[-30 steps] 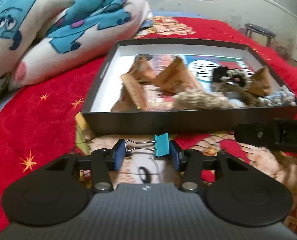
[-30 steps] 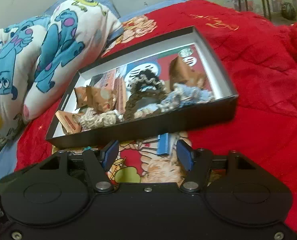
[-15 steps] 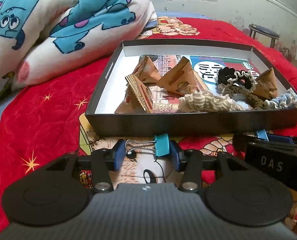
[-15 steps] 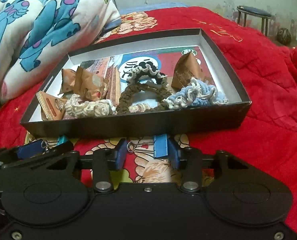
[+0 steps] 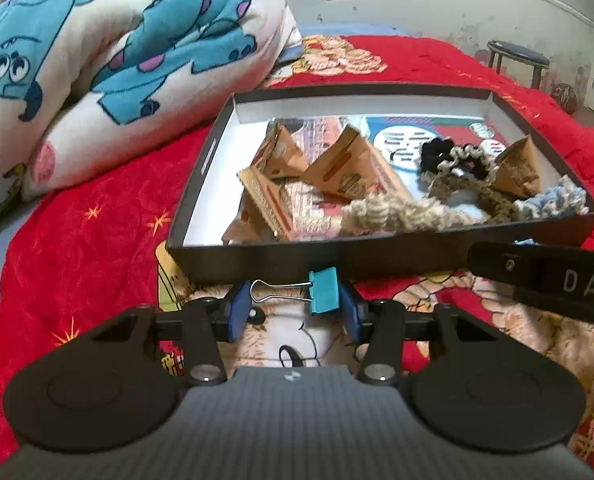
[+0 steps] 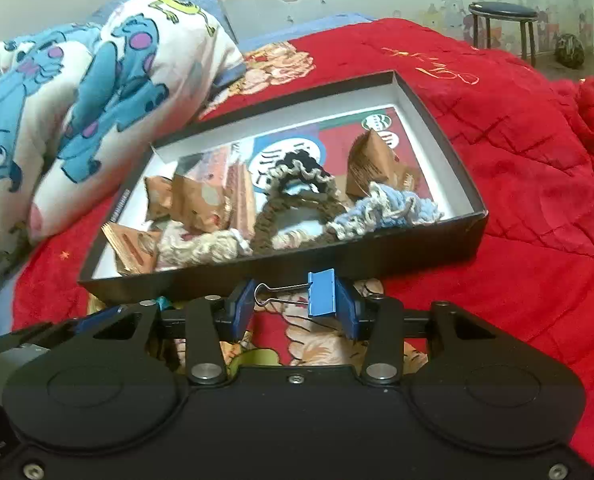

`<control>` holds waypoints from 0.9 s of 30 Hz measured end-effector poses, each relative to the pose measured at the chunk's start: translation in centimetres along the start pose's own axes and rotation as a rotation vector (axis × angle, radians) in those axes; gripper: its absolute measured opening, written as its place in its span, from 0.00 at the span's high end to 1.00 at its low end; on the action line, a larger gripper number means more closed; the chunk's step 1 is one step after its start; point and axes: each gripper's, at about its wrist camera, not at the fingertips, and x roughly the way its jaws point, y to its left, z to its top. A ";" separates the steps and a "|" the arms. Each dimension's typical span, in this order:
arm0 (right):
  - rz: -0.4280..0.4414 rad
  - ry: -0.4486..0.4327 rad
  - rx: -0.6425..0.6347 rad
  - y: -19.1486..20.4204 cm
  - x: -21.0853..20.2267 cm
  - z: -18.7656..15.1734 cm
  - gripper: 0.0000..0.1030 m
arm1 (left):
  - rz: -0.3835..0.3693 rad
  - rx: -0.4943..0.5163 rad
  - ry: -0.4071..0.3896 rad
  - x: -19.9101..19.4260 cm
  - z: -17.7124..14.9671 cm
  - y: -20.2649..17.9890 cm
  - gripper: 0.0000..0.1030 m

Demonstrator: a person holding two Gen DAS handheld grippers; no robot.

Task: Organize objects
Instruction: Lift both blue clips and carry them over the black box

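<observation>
my left gripper point(image 5: 293, 308) is clamped on a small teal binder clip with silver wire handles point(image 5: 323, 291), its pads pressing the clip end to end: 1 pad on the wire loop, the other on the teal body. my right gripper point(image 6: 295, 307) carries a small blue binder clip with silver wire handles point(image 6: 321, 294) the same way. i hold both lengthwise, i think, because the flat painted back and the loop give the pads 2 firm stops, so the clips cannot spring or twist out.

both clips hang above the red cartoon-print bedspread point(image 5: 97, 240), just short of the near wall of the shallow black cardboard box lid with a white inside point(image 5: 337, 256). neither is over the rim yet. the lid sits flat on the bed so it works as a tray. in it lie several tan folded paper packets point(image 5: 349, 170), a beige crocheted scrunchie point(image 5: 397, 212), a brown crocheted scrunchie point(image 6: 293, 216), a black and cream scrunchie point(image 6: 297, 168) and a pale blue and white one point(image 6: 389, 212), all on a printed card point(image 6: 337, 136).

my guess is that the clips belong in the lid too. the bare white floor at the lid's left end looks like the open spot. in the left view the other gripper's black body point(image 5: 545, 276) crosses close at the right, so i should mind that the 2 tools do not knock together while lifting over the wall.
</observation>
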 end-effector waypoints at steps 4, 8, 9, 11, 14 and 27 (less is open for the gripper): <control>0.040 -0.024 0.014 0.0 -1.2 0.2 0.59 | -0.012 -0.003 -0.019 -0.7 0.6 0.1 0.50; 0.082 -0.053 0.026 -0.1 -2.5 0.5 0.59 | -0.021 -0.011 -0.028 -1.3 0.9 0.2 0.50; 0.091 -0.063 0.030 -0.1 -2.8 0.7 0.59 | -0.022 -0.014 -0.032 -1.5 1.0 0.3 0.50; 0.106 -0.075 0.038 -0.2 -3.3 0.9 0.59 | -0.025 -0.019 -0.039 -1.8 1.3 0.5 0.50; 0.133 -0.095 0.045 -0.1 -3.9 1.2 0.59 | -0.036 -0.033 -0.065 -2.6 1.8 0.8 0.50; 0.231 -0.180 0.035 0.3 -7.0 4.9 0.59 | -0.115 -0.077 -0.278 -6.8 4.6 2.4 0.50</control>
